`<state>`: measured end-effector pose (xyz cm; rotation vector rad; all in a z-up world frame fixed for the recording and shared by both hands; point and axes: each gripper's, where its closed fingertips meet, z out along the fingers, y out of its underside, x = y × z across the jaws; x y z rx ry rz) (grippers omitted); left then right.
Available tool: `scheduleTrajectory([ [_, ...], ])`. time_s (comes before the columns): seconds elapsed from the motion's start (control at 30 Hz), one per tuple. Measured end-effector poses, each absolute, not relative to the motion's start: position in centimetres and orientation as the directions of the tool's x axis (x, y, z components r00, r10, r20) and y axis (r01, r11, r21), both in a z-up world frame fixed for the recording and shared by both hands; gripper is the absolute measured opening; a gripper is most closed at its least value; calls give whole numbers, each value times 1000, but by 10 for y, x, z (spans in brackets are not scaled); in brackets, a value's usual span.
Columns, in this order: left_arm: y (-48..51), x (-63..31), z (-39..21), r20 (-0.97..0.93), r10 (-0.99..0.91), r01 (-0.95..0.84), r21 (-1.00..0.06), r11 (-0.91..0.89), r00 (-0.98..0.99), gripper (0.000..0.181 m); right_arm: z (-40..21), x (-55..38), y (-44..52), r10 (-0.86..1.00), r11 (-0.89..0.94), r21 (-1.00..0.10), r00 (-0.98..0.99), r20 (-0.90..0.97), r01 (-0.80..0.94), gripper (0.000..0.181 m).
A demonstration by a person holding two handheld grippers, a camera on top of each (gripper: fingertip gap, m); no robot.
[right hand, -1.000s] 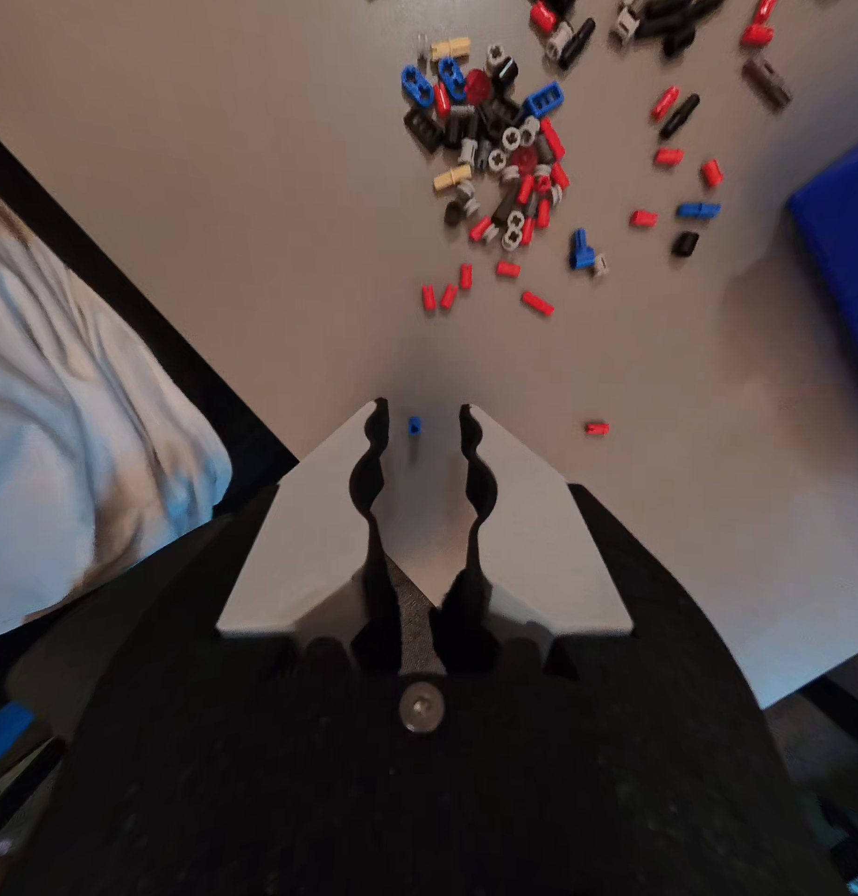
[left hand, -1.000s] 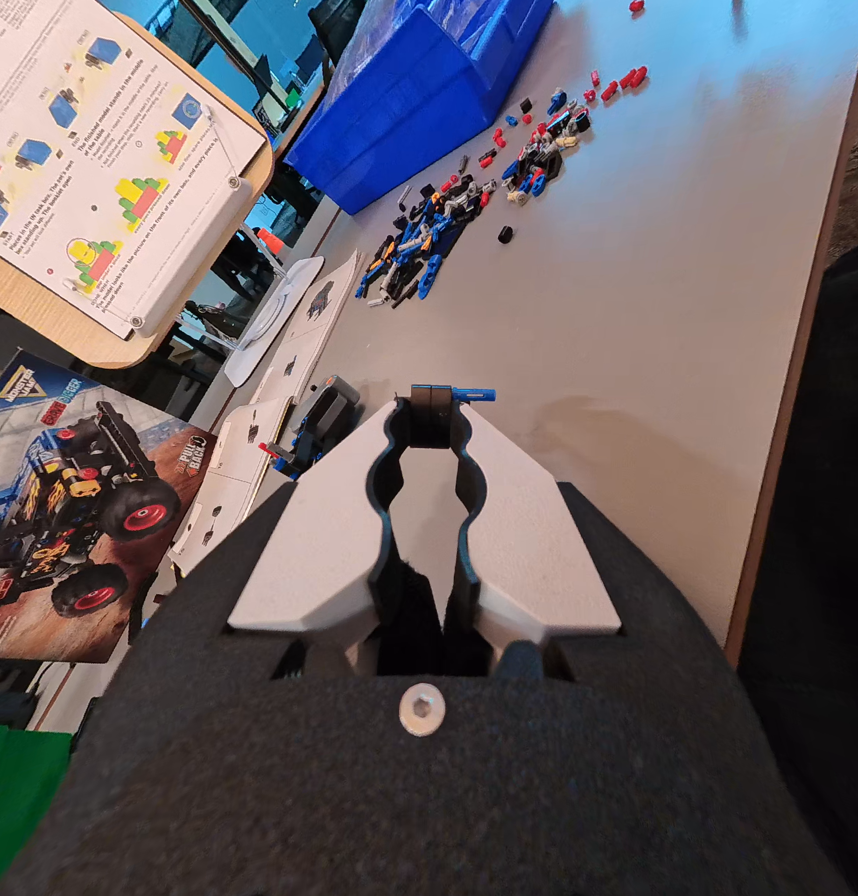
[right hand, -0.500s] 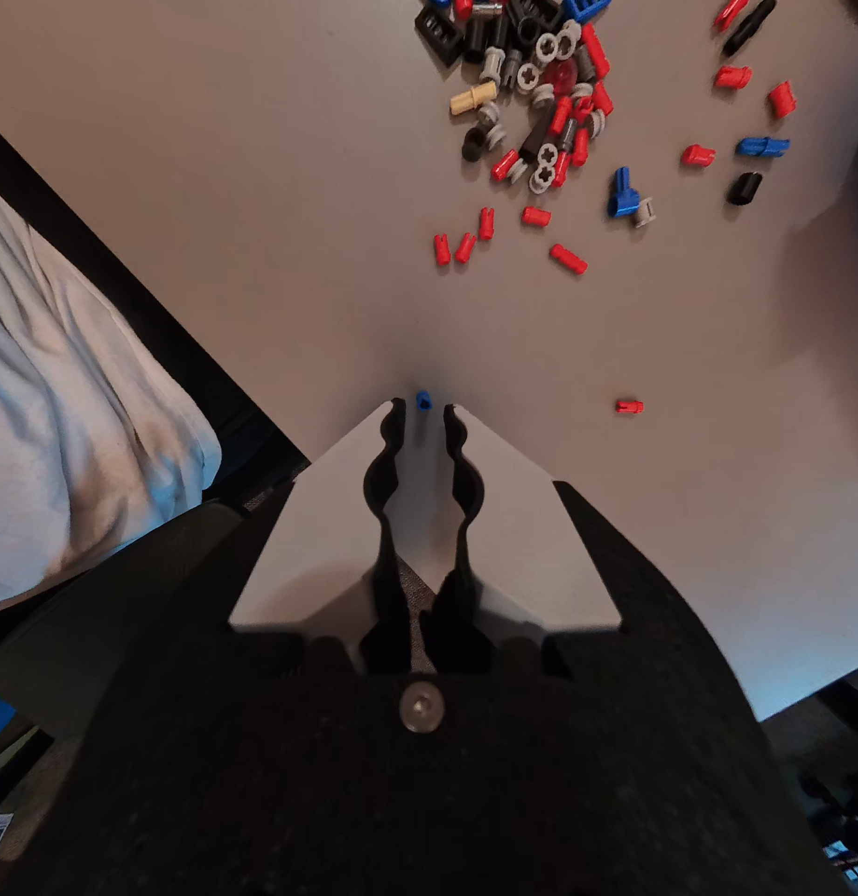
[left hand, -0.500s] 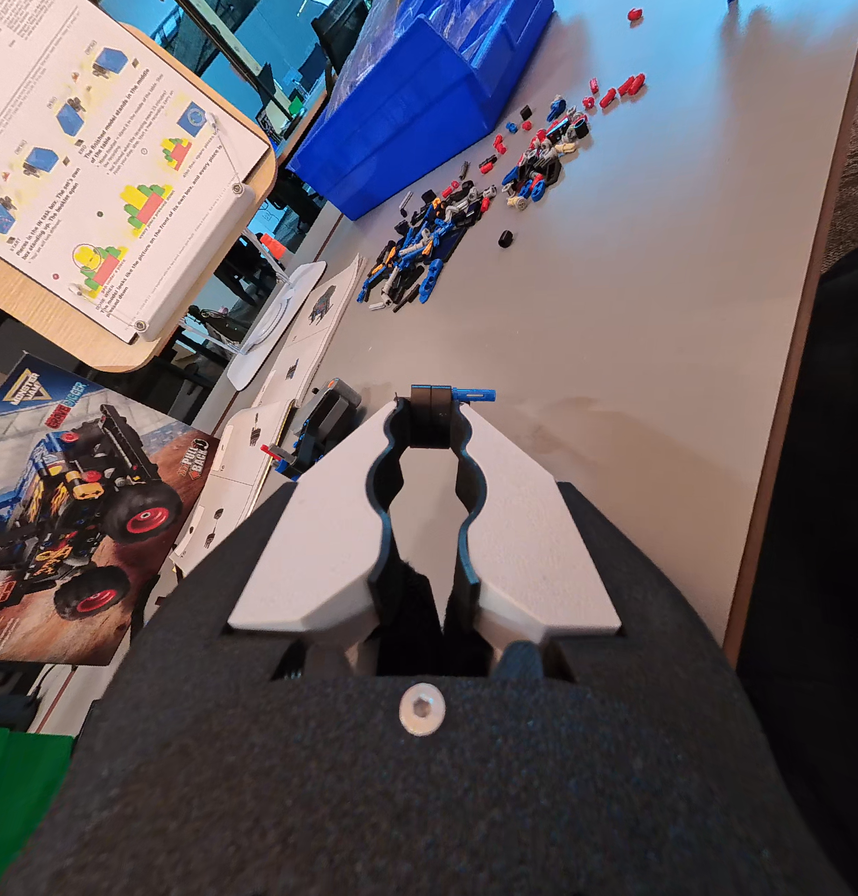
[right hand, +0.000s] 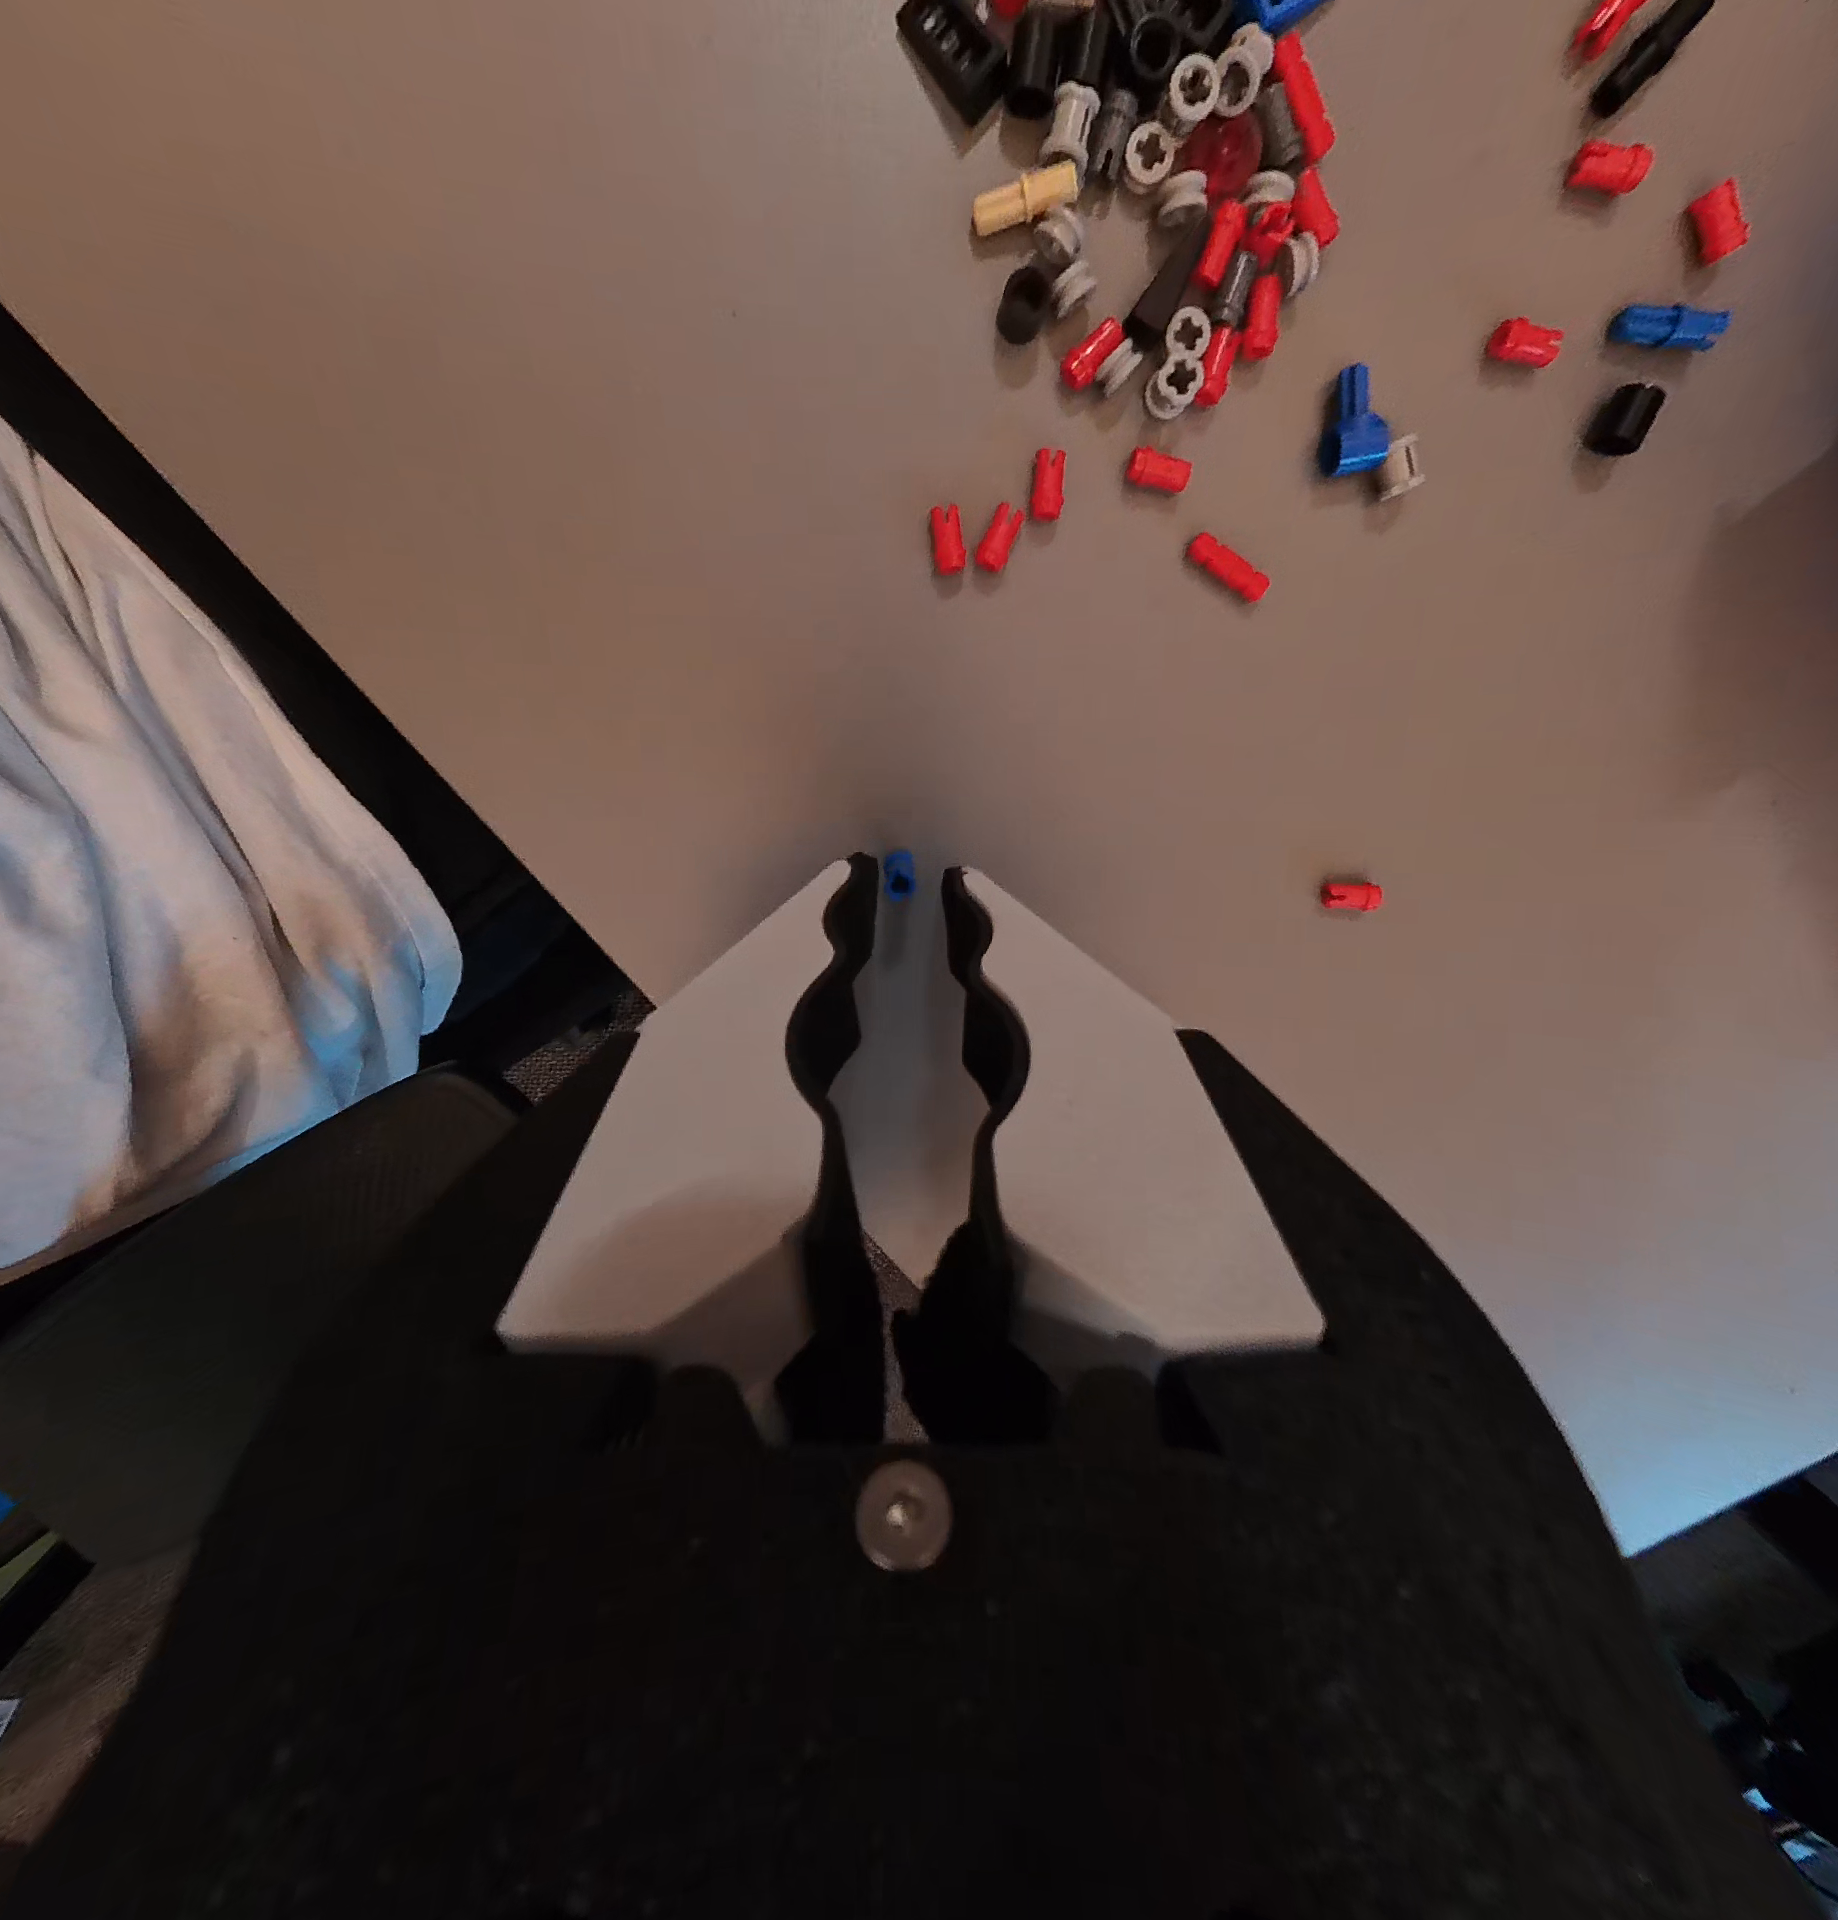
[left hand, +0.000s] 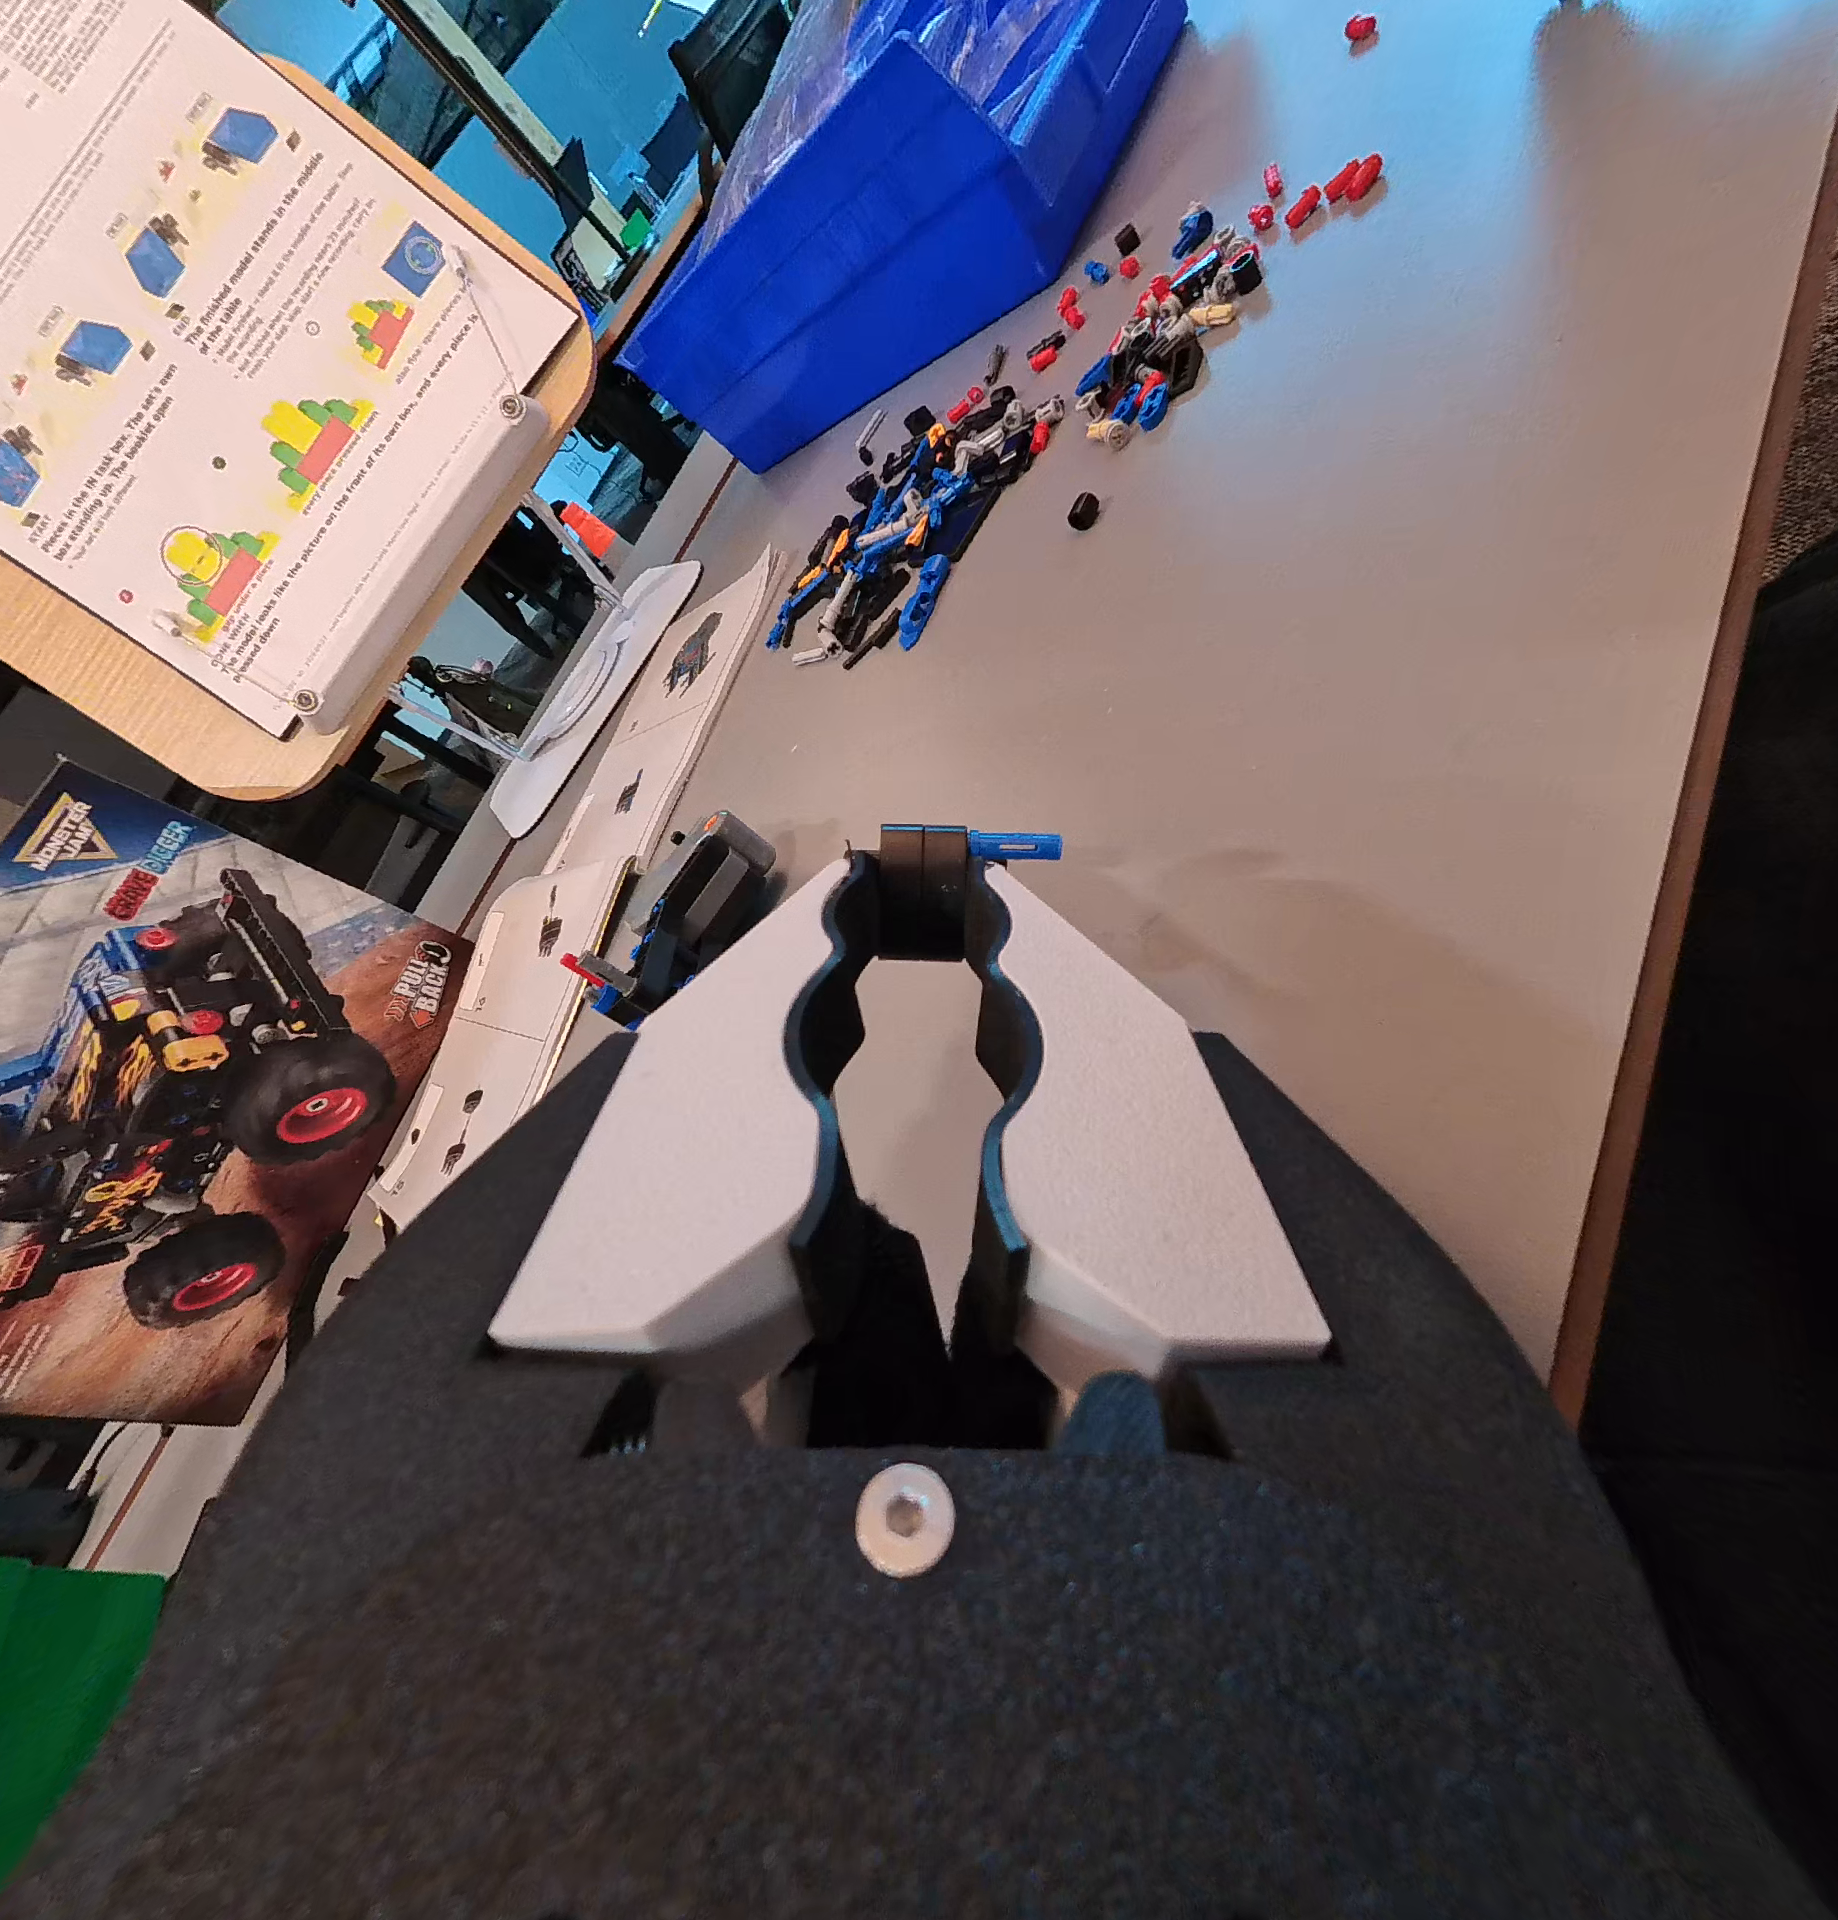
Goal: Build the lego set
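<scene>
My left gripper (left hand: 922,914) is shut on a black round piece (left hand: 925,868), held above the grey table (left hand: 1362,831). A blue pin (left hand: 1019,845) sticks out of the piece to the right. My right gripper (right hand: 904,871) points down at the table. Its jaws stand narrowly open around a small blue pin (right hand: 897,873), which lies between the tips, nearer the left one. I cannot tell whether a tip touches it.
A blue bin (left hand: 894,239) stands at the back. Piles of loose pieces (left hand: 894,530) (right hand: 1175,208) and scattered red pins (right hand: 1349,894) lie on the table. A partial build (left hand: 697,894), booklet pages (left hand: 676,686), the set's box (left hand: 146,1039) and an instruction board (left hand: 219,364) are at left. A person's clothing (right hand: 115,883) is beyond the table edge. The gap from one gripper's tips to the other's is roughly 30 cm.
My right gripper has moved in over the small blue pin and its jaws have narrowed around it. The left gripper has kept its hold and barely moved.
</scene>
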<state>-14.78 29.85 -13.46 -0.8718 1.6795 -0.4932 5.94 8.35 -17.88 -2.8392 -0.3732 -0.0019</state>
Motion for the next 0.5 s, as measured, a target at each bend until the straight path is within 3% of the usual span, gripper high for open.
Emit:
scheduleTrajectory([
  [0.3,298,-148,-135,-639,-762,-293,-712,638,-104,14,-173,55,90,280,-913,-294,959,49,282,4],
  [0.37,297,-148,-134,-638,-762,-286,-713,640,-111,14,-163,41,103,318,-881,-363,948,19,302,4],
  [0.5,286,-147,-126,-652,-746,-207,-717,665,-139,14,-132,-23,164,483,-706,-603,875,-27,371,4],
])
